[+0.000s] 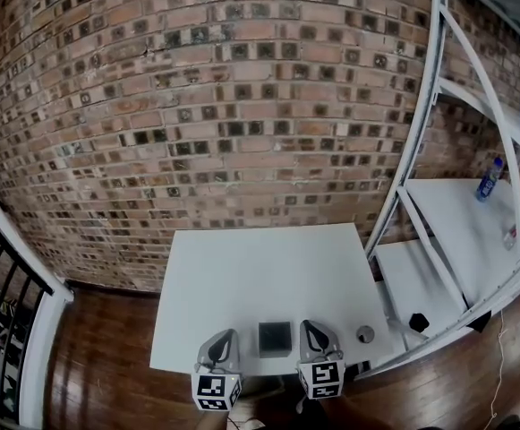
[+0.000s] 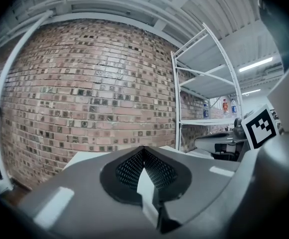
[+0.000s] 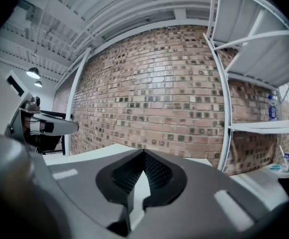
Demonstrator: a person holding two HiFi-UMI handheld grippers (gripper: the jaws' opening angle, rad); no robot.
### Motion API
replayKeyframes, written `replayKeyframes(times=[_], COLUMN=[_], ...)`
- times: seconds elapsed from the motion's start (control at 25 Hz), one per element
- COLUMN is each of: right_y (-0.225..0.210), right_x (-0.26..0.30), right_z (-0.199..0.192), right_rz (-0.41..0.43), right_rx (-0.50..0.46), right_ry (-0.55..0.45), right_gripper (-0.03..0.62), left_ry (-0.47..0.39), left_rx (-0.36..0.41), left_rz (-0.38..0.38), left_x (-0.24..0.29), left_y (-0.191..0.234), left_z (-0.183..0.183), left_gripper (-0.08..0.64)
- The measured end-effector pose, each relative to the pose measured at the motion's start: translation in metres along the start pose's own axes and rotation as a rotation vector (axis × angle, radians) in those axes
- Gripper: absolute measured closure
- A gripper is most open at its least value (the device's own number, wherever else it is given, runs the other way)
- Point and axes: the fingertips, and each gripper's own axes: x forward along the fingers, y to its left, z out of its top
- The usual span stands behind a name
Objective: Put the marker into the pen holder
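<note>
A dark square pen holder (image 1: 275,339) stands near the front edge of the white table (image 1: 260,267), seen from above. My left gripper (image 1: 228,334) is just left of it and my right gripper (image 1: 310,326) just right of it, both over the table's front edge and pointing away from me. Each has its jaws together with nothing held. In the left gripper view, my left gripper (image 2: 143,149) faces the brick wall. My right gripper (image 3: 144,152) does the same in its own view. A small round grey thing (image 1: 365,334) stands right of the right gripper; I cannot tell if it is the marker.
A brick wall (image 1: 242,106) rises behind the table. A white metal shelf rack (image 1: 439,267) stands close at the right, with a black object (image 1: 418,322) low down and bottles (image 1: 489,179) higher up. A white and black railing (image 1: 9,276) is at the left.
</note>
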Motion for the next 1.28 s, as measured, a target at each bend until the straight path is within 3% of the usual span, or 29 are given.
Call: replayKeyframes(times=[0.24,1.28], right_y=[-0.013,0.006], right_x=[-0.010,-0.018], right_z=[0.006,0.016], right_rz=[-0.024,0.019], right_rx=[-0.012,-0.029], right_ry=[-0.015,-0.054], right_gripper=[0.591,0.591], left_ry=[-0.013,-0.023], left_rx=[0.007,0.031], left_rz=[-0.008,-0.014], left_x=[0.000,-0.006], left_y=[-0.007,-0.020], left_z=[0.008,0.012], left_gripper=[0.546,0.546])
